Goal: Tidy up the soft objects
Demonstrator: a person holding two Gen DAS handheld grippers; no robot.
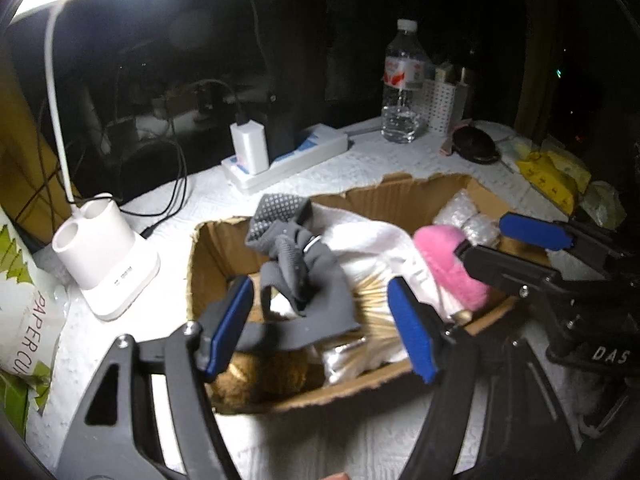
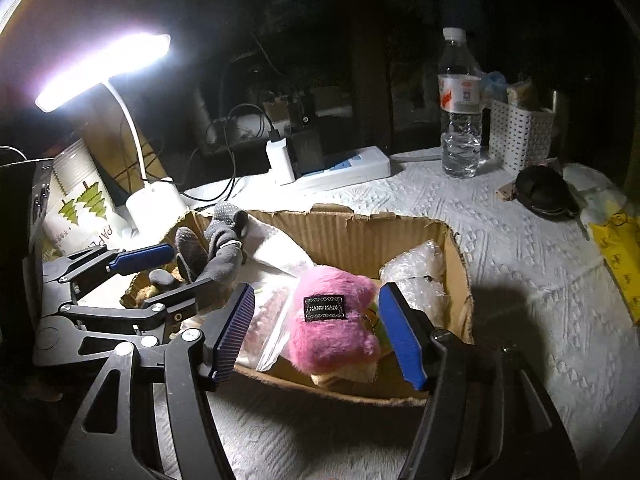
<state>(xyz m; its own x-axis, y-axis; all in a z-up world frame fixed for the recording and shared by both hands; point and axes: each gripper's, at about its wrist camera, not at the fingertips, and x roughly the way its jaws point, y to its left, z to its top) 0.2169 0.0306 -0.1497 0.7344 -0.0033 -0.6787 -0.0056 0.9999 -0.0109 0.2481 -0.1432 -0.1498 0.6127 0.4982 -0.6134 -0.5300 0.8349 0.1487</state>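
A torn-edged cardboard box [image 2: 360,236] is sitting on the table [image 2: 520,264] and holding the soft things. Inside it, a fluffy pink plush toy [image 2: 332,332] with a black stitched label is lying toward the right half, resting against folded white cloth [image 2: 280,256]. A grey knit glove [image 1: 304,272] with a dotted grip surface is draping in a crumpled heap over the left half, part of it hanging over the back rim. Crinkled clear bubble wrap [image 2: 416,272] is filling the far right corner, a clear plastic bag [image 2: 264,320] is lying beside the plush, and something brown and furry [image 1: 260,380] is showing in the near left corner.

The left gripper [image 1: 320,324] is hovering over the glove with its blue ribbed pads standing well apart, gripping nothing; the glove is lying between them but the pads are not pressing on it. The right gripper [image 2: 316,336] is likewise standing wide over the plush toy, its pads flanking the toy without squeezing it.

The table is wearing a white embossed paper covering. A white gooseneck desk lamp [image 2: 104,68] is glowing brightly at the left, beside a paper cup sleeve [image 2: 80,204] printed with green trees. Behind the box a white power strip [image 2: 344,168] is carrying a white charger [image 2: 280,160]. A clear water bottle [image 2: 460,112], a white perforated basket [image 2: 520,136], a round black pouch [image 2: 544,192] and a yellow packet [image 2: 620,256] are standing off to the right. The room beyond is dark
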